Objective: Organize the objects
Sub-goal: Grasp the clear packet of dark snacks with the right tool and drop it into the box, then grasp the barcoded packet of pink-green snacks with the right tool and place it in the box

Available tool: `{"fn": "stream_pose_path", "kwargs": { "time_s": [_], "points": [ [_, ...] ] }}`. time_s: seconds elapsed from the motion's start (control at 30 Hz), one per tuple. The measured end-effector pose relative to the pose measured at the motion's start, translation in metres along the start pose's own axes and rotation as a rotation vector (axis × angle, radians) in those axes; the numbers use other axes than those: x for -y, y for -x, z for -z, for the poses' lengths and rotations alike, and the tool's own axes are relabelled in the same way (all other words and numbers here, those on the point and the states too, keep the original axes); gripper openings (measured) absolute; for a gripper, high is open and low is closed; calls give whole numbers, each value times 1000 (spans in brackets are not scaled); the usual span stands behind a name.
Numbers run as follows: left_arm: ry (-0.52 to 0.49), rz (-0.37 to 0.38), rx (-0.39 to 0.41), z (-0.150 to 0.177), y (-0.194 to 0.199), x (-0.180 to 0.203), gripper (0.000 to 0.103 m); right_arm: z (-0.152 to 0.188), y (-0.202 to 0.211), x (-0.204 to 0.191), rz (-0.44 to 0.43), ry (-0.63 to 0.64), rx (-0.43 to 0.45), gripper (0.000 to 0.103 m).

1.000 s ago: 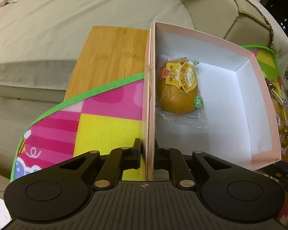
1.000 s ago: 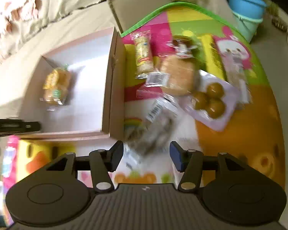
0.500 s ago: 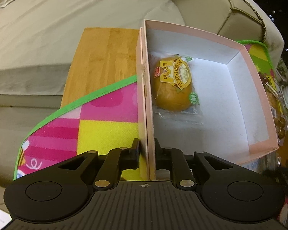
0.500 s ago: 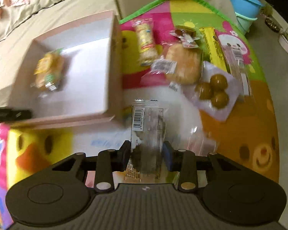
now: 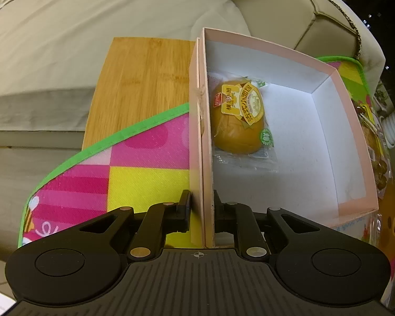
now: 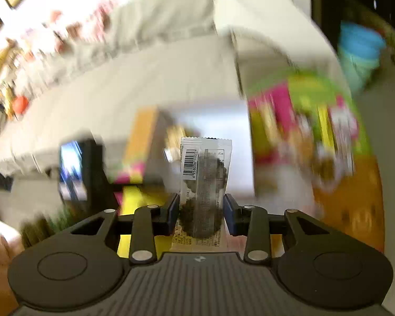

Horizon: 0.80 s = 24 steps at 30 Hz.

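My left gripper (image 5: 202,205) is shut on the near left wall of a pink cardboard box (image 5: 354,134) with a white inside. One wrapped yellow bun (image 5: 238,123) lies in the box against that wall. My right gripper (image 6: 201,210) is shut on a clear packet of dark cookies (image 6: 205,181) with a barcode, held in the air. Behind the packet the right wrist view is blurred; the box (image 6: 223,126) shows there as a pale patch.
The box sits on a bright play mat (image 5: 144,176) over a bamboo board (image 5: 144,79), beside a beige sofa (image 5: 118,13). Several wrapped snacks (image 6: 316,158) lie blurred on the mat at the right. A blue bucket (image 6: 360,50) stands at the far right.
My right gripper shut on the cookie packet and lifted it off the mat, swinging toward the box. The left gripper kept its hold on the box wall.
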State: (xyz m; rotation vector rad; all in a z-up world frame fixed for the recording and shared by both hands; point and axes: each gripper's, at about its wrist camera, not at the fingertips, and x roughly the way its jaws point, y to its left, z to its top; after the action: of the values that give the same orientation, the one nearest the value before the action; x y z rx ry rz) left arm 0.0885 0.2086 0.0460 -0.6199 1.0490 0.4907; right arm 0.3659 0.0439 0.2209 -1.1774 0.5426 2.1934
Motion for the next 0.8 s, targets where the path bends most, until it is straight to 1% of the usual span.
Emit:
{"fn": "stream_pose_path", "kwargs": {
  "time_s": [0.07,0.13,0.17,0.23,0.27,0.3,0.4,0.47,0.57,0.67,0.73,0.8],
  "points": [
    [-4,-1,0,0,0,0,16,-20,4,-12,-9,42,85,36],
    [-3,-1,0,0,0,0,16,-36,2,-19,-11,73,169,44],
    [-6,-2,1,0,0,0,16,-43,0,-20,-11,75,194,48],
    [-8,-4,1,-2,-2,-1,16,-50,-5,-19,-33,76,210,49],
    [-7,-6,2,-2,-2,-1,16,-50,-7,-18,-33,82,209,51],
    [-4,-8,2,-1,-2,0,16,-48,-9,-16,-28,87,200,52],
    [10,-19,6,-1,-2,1,15,-33,-15,0,0,78,132,52],
    [18,-25,8,-1,-2,2,15,-20,-24,16,43,60,73,52],
    [30,-41,11,-2,-2,5,14,5,-36,44,112,33,-26,52],
    [33,-56,13,-3,-3,8,13,33,-48,67,153,10,-128,52],
    [37,-65,13,-3,-4,11,13,49,-54,81,180,2,-177,53],
    [42,-74,12,-4,-4,13,13,62,-60,93,205,0,-207,55]
  ]
}}
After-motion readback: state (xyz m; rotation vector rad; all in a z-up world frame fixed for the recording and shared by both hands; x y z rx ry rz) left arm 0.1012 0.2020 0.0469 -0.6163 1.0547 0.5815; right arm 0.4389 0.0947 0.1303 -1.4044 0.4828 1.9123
